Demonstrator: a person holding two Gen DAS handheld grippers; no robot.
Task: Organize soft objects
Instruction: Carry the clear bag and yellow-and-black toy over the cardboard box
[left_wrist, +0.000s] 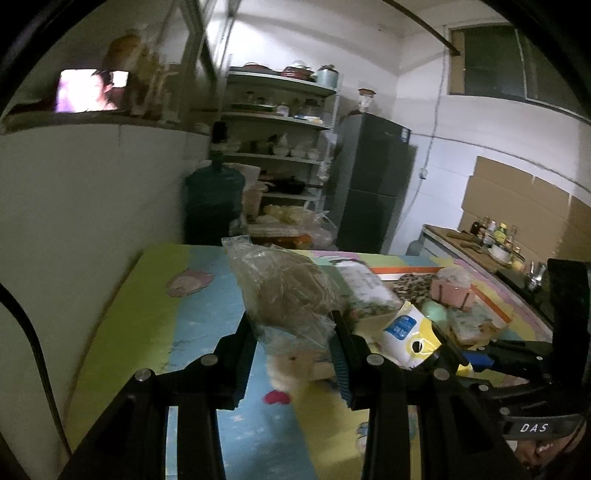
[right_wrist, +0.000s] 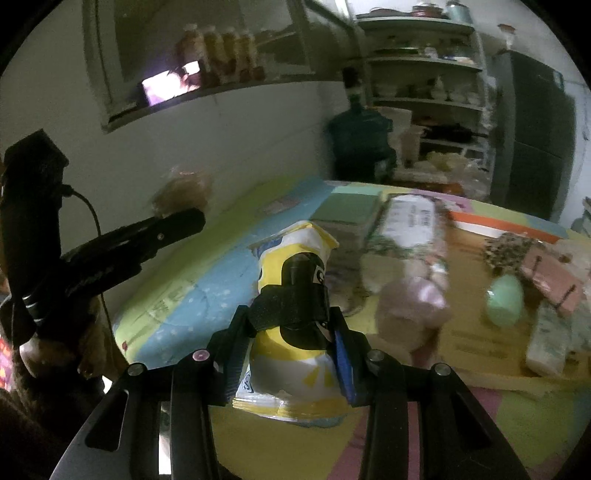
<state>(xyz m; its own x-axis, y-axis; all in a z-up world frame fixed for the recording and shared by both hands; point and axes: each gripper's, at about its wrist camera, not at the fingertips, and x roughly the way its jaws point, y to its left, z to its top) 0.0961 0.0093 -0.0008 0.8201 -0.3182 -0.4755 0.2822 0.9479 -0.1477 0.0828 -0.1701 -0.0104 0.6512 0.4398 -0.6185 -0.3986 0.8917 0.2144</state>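
The clear plastic bag (left_wrist: 284, 291) with something brownish inside sits clamped between the 2 fingers of my left gripper (left_wrist: 293, 354), jaws about half closed on its crumpled lower end, and it hangs above the colourful mat (left_wrist: 159, 325) rather than resting on it. My right gripper (right_wrist: 291, 350) is likewise part-way closed, pinching a yellow and white pouch (right_wrist: 291, 384) that has a black cap or spout showing near its middle; the pouch stands upright between the pads, above the mat. Below the left fingers a pale fluffy toy (left_wrist: 291, 369) lies on the mat, half hidden by the bag and too blurred to identify. Further right sits a loose pile: a long white printed packet (right_wrist: 410, 229), a leopard-print piece (right_wrist: 509, 251), a pink block (right_wrist: 554, 284), a mint-green rounded thing (right_wrist: 506, 299) and a pinkish soft lump (right_wrist: 417, 306), all smeared by blur. Behind the table stand a dark water jug (left_wrist: 214, 199), open shelves (left_wrist: 280, 122) and a dark fridge (left_wrist: 373, 184). What the bag holds I cannot make out, and my own hands are mostly cut off at the frame edges.
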